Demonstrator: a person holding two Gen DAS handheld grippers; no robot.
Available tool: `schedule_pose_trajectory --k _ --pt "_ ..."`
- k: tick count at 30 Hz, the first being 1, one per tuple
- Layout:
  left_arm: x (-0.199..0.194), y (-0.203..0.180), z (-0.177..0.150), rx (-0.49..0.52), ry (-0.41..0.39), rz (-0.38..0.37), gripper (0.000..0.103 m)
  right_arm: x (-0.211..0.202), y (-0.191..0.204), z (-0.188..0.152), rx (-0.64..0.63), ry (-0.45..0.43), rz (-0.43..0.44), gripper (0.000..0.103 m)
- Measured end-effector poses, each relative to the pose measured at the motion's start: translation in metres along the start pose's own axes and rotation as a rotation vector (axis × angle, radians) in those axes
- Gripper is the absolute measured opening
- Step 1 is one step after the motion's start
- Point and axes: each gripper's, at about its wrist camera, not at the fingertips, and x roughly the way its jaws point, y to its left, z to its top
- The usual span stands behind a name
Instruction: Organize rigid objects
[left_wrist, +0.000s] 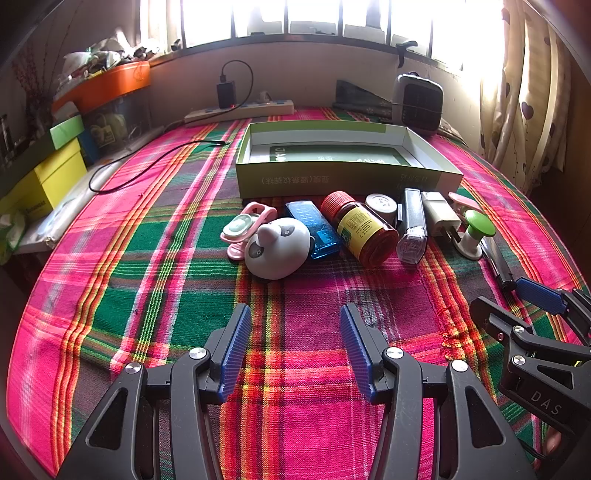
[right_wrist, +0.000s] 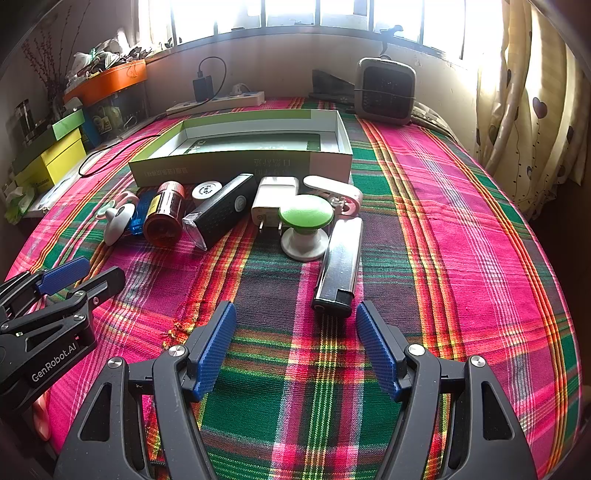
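A shallow green open box (left_wrist: 347, 177) (right_wrist: 236, 166) lies on the plaid cloth. Along its near side runs a row of small items: a pink clip (left_wrist: 245, 227), a white panda-faced dome (left_wrist: 277, 247) (right_wrist: 117, 218), a blue case (left_wrist: 314, 229), a red-capped bottle (left_wrist: 360, 230) (right_wrist: 164, 214), a small round tin (left_wrist: 381, 206), a black and clear device (left_wrist: 413, 225) (right_wrist: 221, 211), a white charger (left_wrist: 439, 212) (right_wrist: 271, 201), a green-topped knob (left_wrist: 474, 232) (right_wrist: 304, 230) and a silver bar (right_wrist: 340, 266). My left gripper (left_wrist: 295, 350) is open, short of the dome. My right gripper (right_wrist: 295, 347) is open just before the silver bar.
A power strip (left_wrist: 240, 110) with a plugged adapter and a black cable (left_wrist: 147, 166) lie at the back left. A small heater (right_wrist: 386, 92) stands at the back right. Coloured boxes (left_wrist: 55, 173) are stacked at the left edge. A curtain (right_wrist: 524, 110) hangs at the right.
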Motion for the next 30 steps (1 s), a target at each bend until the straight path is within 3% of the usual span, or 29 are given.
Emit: schedule_pose_trajectory --k 17,30 --pt "0.0 -0.001 0.0 0.002 0.0 -0.001 0.049 -0.001 -0.003 0.0 -0.005 0.0 0.005 0.068" --pt "0.001 0.016 0.008 -0.02 0.016 -0.073 0.049 0.002 -0.021 0.008 0.018 0.026 -0.027 0.068"
